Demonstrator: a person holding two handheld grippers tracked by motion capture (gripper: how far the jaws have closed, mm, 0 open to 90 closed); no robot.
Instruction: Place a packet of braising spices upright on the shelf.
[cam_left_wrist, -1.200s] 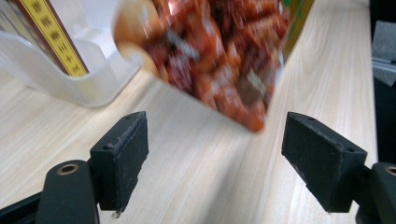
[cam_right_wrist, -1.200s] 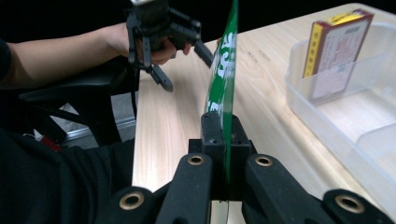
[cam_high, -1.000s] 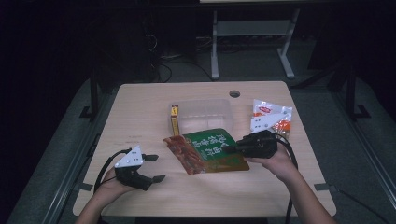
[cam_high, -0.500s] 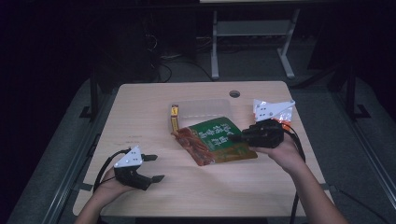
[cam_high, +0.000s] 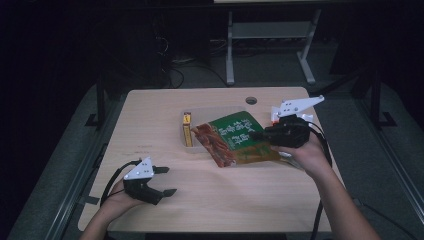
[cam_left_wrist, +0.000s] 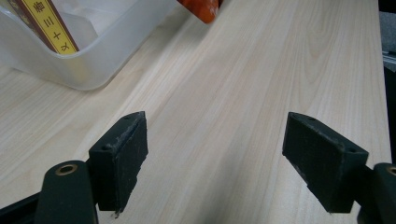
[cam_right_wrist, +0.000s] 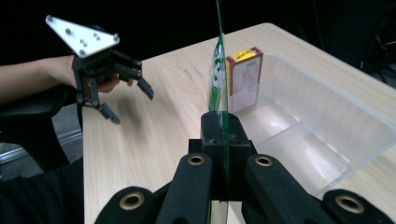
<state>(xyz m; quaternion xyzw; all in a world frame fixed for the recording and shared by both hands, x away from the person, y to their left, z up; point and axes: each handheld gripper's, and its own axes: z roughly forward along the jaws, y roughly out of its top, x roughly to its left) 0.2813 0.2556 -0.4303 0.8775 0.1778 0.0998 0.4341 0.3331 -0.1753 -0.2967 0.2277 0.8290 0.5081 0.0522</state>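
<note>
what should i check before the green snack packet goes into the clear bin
1. Grip: right gripper jaws shut on the green snack packet edge: ok.
2. Packet over the clear plastic bin: partly, near end overhangs the table: not ok.
3. Free compartment: the yellow-and-red box stands at one end, other sections bare: ok.
4. Left gripper open, away from the bin: ok.
5. Packet fits the bin: cannot tell.

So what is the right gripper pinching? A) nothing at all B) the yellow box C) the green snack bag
C: in the right gripper view the right gripper has its jaws shut on the thin edge of the green snack bag, held over the clear bin.
</note>
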